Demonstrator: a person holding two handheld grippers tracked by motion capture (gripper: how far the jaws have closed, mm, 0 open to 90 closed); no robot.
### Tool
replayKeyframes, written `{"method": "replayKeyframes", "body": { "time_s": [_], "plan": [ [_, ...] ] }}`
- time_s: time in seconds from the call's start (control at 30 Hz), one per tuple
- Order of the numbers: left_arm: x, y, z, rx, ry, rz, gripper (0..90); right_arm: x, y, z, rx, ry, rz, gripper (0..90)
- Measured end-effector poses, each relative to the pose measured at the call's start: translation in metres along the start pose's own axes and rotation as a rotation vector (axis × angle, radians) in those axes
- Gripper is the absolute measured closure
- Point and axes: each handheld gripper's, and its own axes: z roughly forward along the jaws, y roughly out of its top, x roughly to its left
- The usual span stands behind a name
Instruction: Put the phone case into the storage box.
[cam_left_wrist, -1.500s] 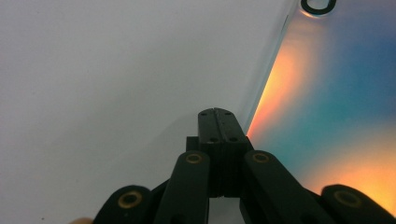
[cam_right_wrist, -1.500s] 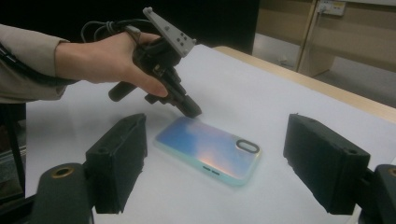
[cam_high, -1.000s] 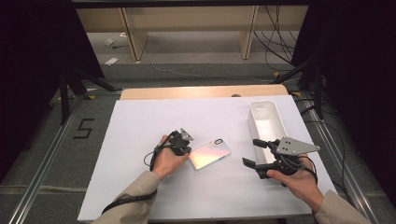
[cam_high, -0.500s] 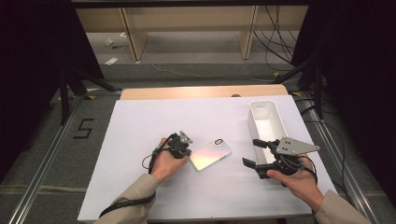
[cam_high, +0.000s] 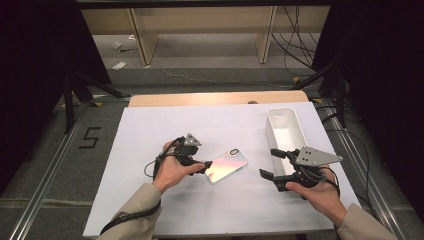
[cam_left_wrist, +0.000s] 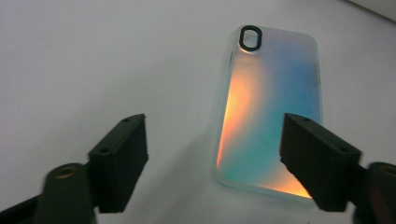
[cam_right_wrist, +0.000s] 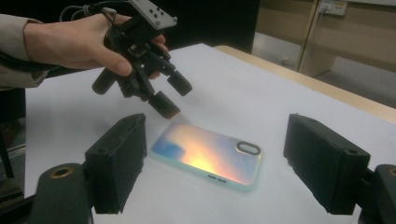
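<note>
- Nearest to us, our right gripper (cam_high: 274, 164) hovers over the right side of the counter (cam_high: 150, 130), jaws wide apart and holding nothing; it sits where it did a second ago.
- Our left gripper (cam_high: 206, 165) has crept a little toward the phone case (cam_high: 226, 165) over the last second. Its jaws stand apart, and the tips are now at the case's near short end without closing on it; in the left gripper view one jaw overlaps the case's corner (cam_left_wrist: 268, 107).
- The iridescent case lies flat, back up, near the middle of the counter between our two grippers, its camera cutout at the far end. It has not shifted.
- We judge that the approach is nearly done and the grasp is still to come: a thin, flat case will likely need an edge pinch.
- Farther right, the white bin (cam_high: 295, 131) stands lengthwise near the counter's right edge, and it looks empty.
</note>
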Motion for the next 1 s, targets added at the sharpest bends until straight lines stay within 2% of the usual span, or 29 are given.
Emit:
{"method": "replayKeyframes", "body": {
  "time_s": [0.03, 0.07, 0.13, 0.2, 0.3, 0.43, 0.5, 0.63, 0.73, 1.0],
  "plan": [
    [-0.002, 0.001, 0.001, 0.008, -0.004, 0.006, 17.1, 0.0, 0.0, 0.0, 0.0, 0.0, 0.0, 22.2],
    [-0.005, 0.004, 0.002, 0.032, -0.009, 0.033, 9.2, 0.0, 0.0, 0.0, 0.0, -0.002, 0.001, 22.1],
    [-0.008, 0.006, 0.003, 0.041, -0.008, 0.046, 2.0, 0.0, 0.0, 0.001, 0.002, -0.003, 0.002, 22.0],
    [-0.012, 0.009, 0.007, 0.063, 0.001, 0.071, 0.0, 0.0, -0.001, 0.001, 0.005, -0.001, -0.002, 22.0],
    [-0.015, 0.011, 0.011, 0.082, 0.014, 0.075, 0.0, 0.0, -0.001, 0.001, 0.004, -0.002, -0.001, 22.0],
    [-0.023, 0.015, 0.019, 0.133, 0.012, 0.132, 0.0, 0.0, -0.001, 0.001, 0.004, -0.004, -0.002, 21.9],
    [-0.025, 0.015, 0.021, 0.14, 0.012, 0.139, 0.0, 0.0, -0.001, 0.001, 0.005, -0.004, -0.001, 21.9],
    [-0.033, 0.019, 0.028, 0.183, 0.003, 0.18, 0.0, 0.0, -0.001, 0.001, 0.006, -0.004, -0.002, 21.9],
    [-0.038, 0.021, 0.032, 0.214, -0.012, 0.197, 0.0, 0.0, 0.0, 0.001, 0.005, -0.004, -0.002, 21.9],
    [-0.045, 0.026, 0.046, 0.282, 0.002, 0.26, 0.0, 0.0, 0.0, 0.001, 0.003, -0.004, -0.001, 21.9]
  ]
}}
